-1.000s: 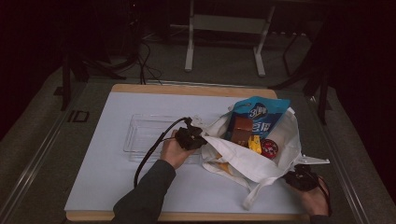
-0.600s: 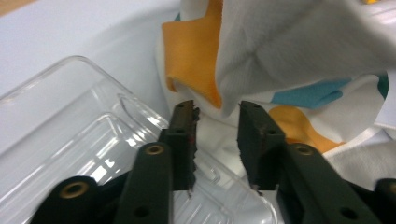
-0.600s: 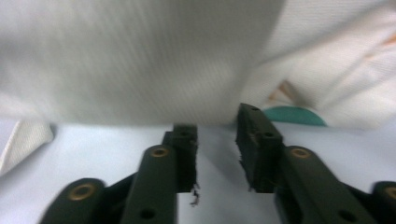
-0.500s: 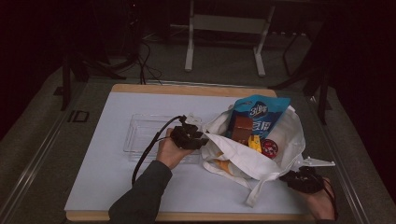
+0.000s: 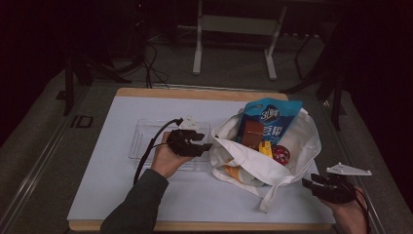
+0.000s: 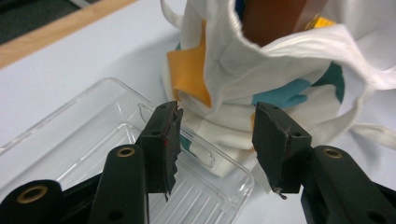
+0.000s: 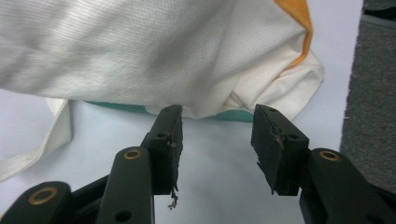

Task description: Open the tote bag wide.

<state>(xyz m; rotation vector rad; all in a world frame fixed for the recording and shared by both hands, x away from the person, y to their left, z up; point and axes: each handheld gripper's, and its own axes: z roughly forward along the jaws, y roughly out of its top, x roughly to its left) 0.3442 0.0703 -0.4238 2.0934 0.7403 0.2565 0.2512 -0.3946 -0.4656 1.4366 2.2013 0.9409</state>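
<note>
Right of centre in the high view, a white cloth bag (image 5: 272,156) is seen lying on the white tabletop (image 5: 122,195), its mouth open toward the upper right of the frame. A blue snack packet (image 5: 270,119), a brown packet (image 5: 251,134) and a small red item (image 5: 281,154) are seen in that mouth. Just left of the bag, a clear plastic tray (image 5: 146,141) is set on the tabletop, its near corner touched by the bag's cloth in the left gripper view. The left hand-held gripper (image 5: 204,145) is held over the tray's right end, pointed at the bag; its jaws have just been opening and are spread, with nothing pinched between them. At the lower right of the high view, the right hand-held gripper (image 5: 308,184) is held just beside the bag's lower edge. Its jaws have likewise just been opening and are spread apart, the cloth lying beyond their tips and free of them. A loose strap (image 5: 270,195) of the bag is trailed toward the bottom edge of the frame.
</note>
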